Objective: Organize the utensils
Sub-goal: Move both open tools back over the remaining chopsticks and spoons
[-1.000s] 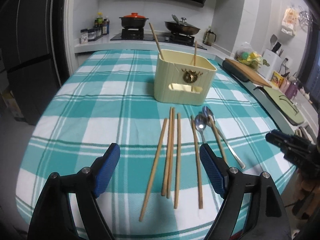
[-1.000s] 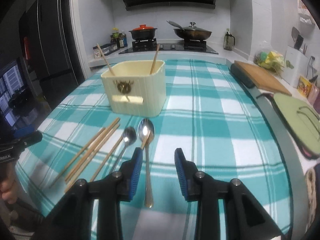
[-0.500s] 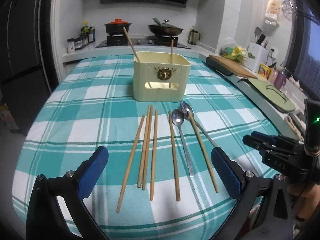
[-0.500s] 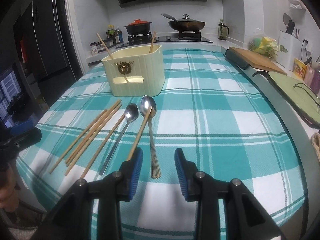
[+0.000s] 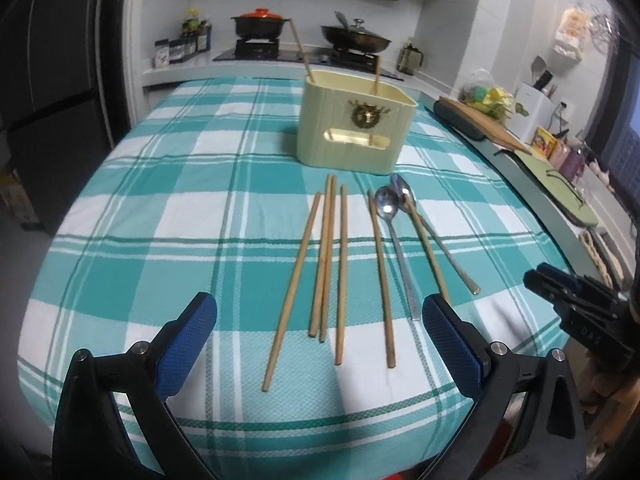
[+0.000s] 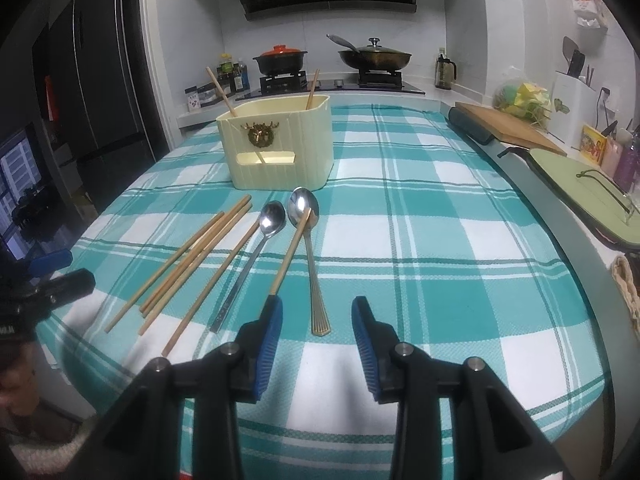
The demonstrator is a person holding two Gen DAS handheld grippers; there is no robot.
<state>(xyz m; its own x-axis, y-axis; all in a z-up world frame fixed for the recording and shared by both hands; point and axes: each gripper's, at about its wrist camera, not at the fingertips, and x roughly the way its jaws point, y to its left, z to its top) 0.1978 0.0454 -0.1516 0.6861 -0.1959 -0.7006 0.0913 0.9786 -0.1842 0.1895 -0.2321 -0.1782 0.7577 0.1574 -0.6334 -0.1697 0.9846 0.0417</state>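
Left claw (image 5: 319, 344): I've spread it fully wide, empty, above chopsticks (image 5: 328, 256) on table (image 5: 160, 216).
Right claw (image 6: 317, 338): partly open, widening, empty, over spoon (image 6: 310, 248).
Holder (image 6: 280, 148): beyond; pickup seems next.

Two wrist views, shared table (image 5: 160, 216)

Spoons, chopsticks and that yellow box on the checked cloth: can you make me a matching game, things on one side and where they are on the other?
Things:
1. two silver metal spoons
2. two wooden chopsticks
3. cream plastic utensil box
4. black pot with the red lid

Places:
A. on the stove at the back
B. standing up inside the box
C. lying flat in front of the box
D. upright on the teal checked tablecloth

Pairs: 1-C, 2-B, 3-D, 4-A
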